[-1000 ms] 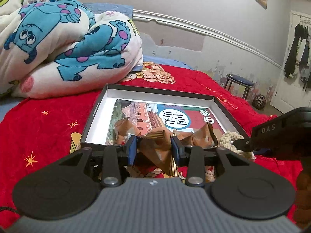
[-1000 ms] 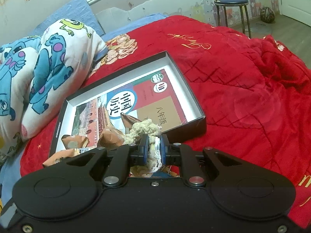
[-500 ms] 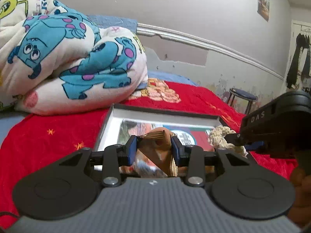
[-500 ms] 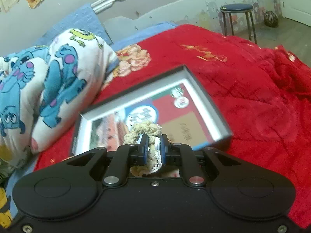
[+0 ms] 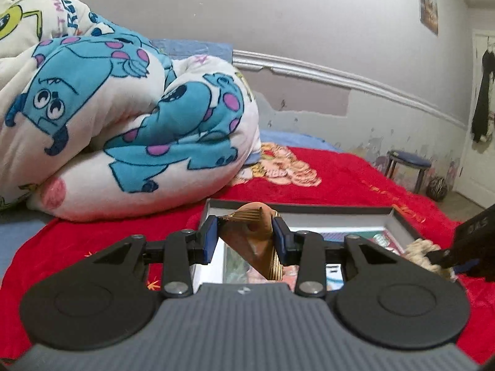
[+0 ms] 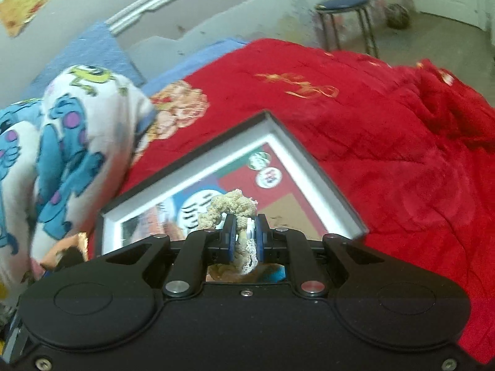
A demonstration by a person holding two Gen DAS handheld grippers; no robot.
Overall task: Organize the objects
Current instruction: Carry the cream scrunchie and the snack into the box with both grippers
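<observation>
My left gripper (image 5: 246,236) is shut on a brown crinkled snack packet (image 5: 252,235) and holds it above the near edge of a shallow black box with white walls (image 5: 297,211) on the red bedspread. A colourful book (image 6: 235,182) lies flat inside the box (image 6: 312,167). My right gripper (image 6: 244,235) is shut on a cream fluffy scrunchie (image 6: 230,205), held over the box. In the left wrist view the right gripper (image 5: 445,256) and the scrunchie (image 5: 422,252) sit at the right edge. The packet also shows at the lower left of the right wrist view (image 6: 65,244).
A rolled white quilt with blue monsters (image 5: 102,117) lies left of the box. The red bedspread (image 6: 386,154) spreads to the right, bunched at the far right. A blue stool (image 6: 343,3) and a ball (image 6: 397,15) stand on the floor by the wall.
Both grippers have risen and tilted up with their loads. The box now sits lower and nearer in both views; the packet has been lifted out of the pile.
</observation>
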